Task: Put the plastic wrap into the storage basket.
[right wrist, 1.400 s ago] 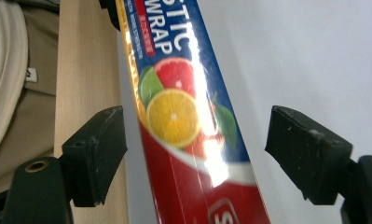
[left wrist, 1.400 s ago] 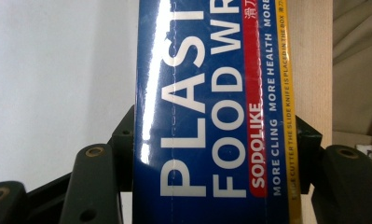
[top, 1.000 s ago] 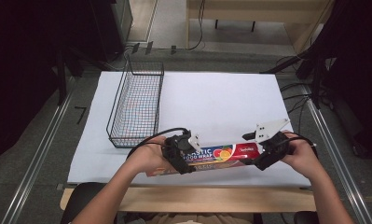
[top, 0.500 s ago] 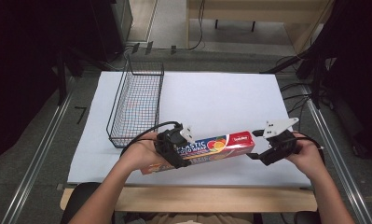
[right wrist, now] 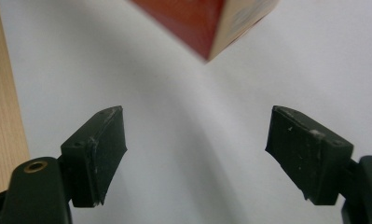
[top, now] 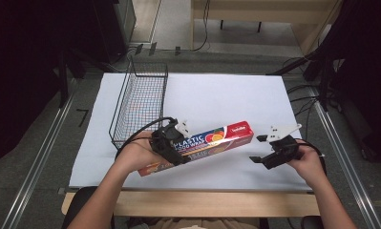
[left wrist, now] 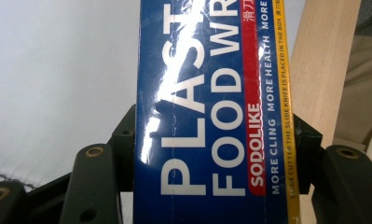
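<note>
A long blue and red plastic food wrap box [top: 212, 139] hangs tilted above the white sheet, its right end higher. My left gripper [top: 171, 143] is shut on it near its left part. In the left gripper view the black jaws press both long sides of the box [left wrist: 211, 116], whose blue face reads "PLASTIC FOOD WRAP". My right gripper [top: 256, 149] stands open just right of the box's red end, apart from it. In the right gripper view the wide-set jaws of that gripper [right wrist: 195, 140] have nothing between them, and the box's red corner [right wrist: 197, 18] floats above.
A black wire basket [top: 140, 102] stands at the left of the white sheet [top: 226, 90]. A wooden table edge [top: 193, 202] runs along the front. Cables lie off the right side of the table.
The left gripper has carried the box left and up, tilting its right end higher. The right gripper, earlier at the box's right end, now sits lower and apart from it.
</note>
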A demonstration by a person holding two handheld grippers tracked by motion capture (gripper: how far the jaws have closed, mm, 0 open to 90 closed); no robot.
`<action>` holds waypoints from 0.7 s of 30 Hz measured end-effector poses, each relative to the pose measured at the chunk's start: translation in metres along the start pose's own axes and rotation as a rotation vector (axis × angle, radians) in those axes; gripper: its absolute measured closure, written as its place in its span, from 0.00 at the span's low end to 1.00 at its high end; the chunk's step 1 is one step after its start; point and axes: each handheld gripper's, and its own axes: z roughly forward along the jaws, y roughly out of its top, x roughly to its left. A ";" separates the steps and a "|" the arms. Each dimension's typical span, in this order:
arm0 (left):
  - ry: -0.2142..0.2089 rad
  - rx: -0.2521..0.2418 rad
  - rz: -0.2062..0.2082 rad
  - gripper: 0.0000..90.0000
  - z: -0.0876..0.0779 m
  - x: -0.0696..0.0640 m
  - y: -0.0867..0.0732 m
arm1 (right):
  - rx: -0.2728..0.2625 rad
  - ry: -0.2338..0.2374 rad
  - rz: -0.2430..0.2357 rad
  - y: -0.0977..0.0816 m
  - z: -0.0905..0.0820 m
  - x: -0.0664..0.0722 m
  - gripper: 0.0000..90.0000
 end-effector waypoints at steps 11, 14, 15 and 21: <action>0.024 -0.021 -0.055 0.44 -0.011 0.013 -0.009 | 0.073 -0.005 -0.026 0.002 0.021 0.009 0.23; 0.039 -0.043 -0.090 0.44 -0.017 0.017 -0.012 | 0.086 -0.004 -0.037 0.002 0.024 0.010 0.23; 0.041 -0.048 -0.102 0.44 -0.019 0.019 -0.013 | 0.086 -0.007 -0.039 0.002 0.024 0.010 0.23; 0.087 -0.051 -0.163 0.44 -0.030 0.028 -0.020 | 0.088 -0.006 -0.032 0.001 0.024 0.009 0.23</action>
